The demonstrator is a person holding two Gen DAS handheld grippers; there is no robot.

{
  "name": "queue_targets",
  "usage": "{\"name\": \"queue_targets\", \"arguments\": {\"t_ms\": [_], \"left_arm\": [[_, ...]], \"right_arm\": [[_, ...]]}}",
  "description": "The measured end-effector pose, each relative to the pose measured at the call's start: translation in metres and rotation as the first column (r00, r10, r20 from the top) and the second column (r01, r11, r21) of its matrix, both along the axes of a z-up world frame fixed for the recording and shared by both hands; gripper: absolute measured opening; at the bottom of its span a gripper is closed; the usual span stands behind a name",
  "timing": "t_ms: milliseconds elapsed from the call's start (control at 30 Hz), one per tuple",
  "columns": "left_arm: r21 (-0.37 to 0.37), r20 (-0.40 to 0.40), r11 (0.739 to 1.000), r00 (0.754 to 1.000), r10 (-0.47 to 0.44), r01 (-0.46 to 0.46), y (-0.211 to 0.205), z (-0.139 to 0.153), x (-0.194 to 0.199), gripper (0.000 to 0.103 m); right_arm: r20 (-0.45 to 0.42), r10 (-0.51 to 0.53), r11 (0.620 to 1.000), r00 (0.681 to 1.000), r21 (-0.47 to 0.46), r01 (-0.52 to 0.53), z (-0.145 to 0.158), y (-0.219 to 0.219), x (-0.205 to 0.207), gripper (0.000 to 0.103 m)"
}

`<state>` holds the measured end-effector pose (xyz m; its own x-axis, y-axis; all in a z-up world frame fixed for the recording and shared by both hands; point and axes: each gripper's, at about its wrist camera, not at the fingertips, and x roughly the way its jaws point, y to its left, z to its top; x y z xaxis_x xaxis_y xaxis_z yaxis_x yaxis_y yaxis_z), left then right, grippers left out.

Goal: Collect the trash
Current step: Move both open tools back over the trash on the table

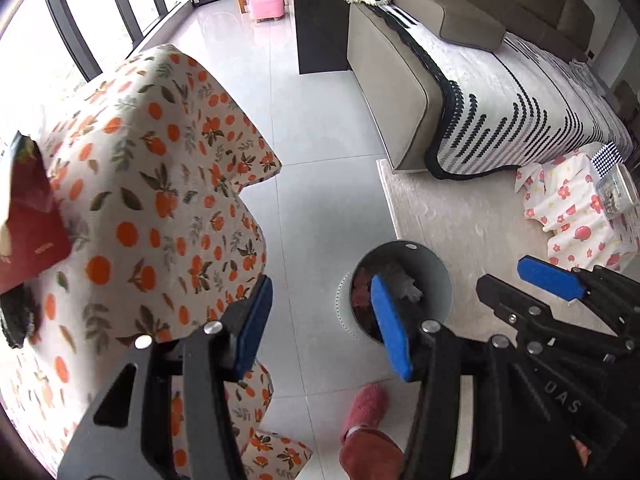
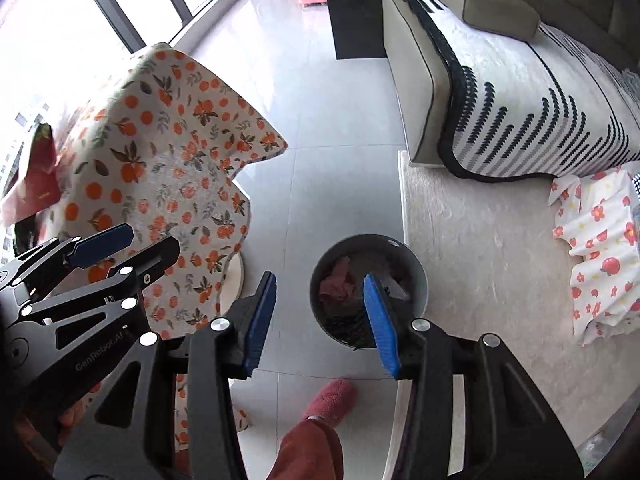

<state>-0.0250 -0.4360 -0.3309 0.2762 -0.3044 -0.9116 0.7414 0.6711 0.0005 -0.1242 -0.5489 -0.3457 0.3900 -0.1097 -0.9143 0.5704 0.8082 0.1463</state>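
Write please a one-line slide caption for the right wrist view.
Open right gripper above the filled grey trash bin on tiled floor, beside the orange-print tablecloth.

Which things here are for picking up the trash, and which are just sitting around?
For the job:
trash bin on the floor, scraps already inside
left gripper, open and empty
right gripper, open and empty

Just lying about:
orange-print tablecloth
red packet on it
pink stool
sofa
flower cloth
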Motion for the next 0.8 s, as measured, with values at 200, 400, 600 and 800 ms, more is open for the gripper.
{"name": "queue_targets", "arguments": {"t_ms": [200,400,600,800], "left_arm": [[-0.06,0.068,0.99,0.989,0.131,-0.127,0.097,0.09,0.041,0.061],[-0.026,0.102,0.959,0.954,0.282,-0.281,0.199,0.123,0.086,0.061],[-0.008,0.135,0.904,0.895,0.425,-0.428,0.285,0.135,0.137,0.061],[-0.017,0.148,0.876,0.865,0.479,-0.482,0.328,0.133,0.178,0.061]], "right_arm": [[0.073,0.159,0.987,0.985,-0.025,-0.158,0.082,0.081,0.057,0.05],[0.105,0.321,0.947,0.941,-0.046,-0.318,0.125,0.165,0.124,0.051],[0.108,0.418,0.908,0.902,-0.072,-0.412,0.145,0.229,0.187,0.054],[0.072,0.453,0.89,0.889,-0.087,-0.447,0.147,0.252,0.229,0.059]]}}
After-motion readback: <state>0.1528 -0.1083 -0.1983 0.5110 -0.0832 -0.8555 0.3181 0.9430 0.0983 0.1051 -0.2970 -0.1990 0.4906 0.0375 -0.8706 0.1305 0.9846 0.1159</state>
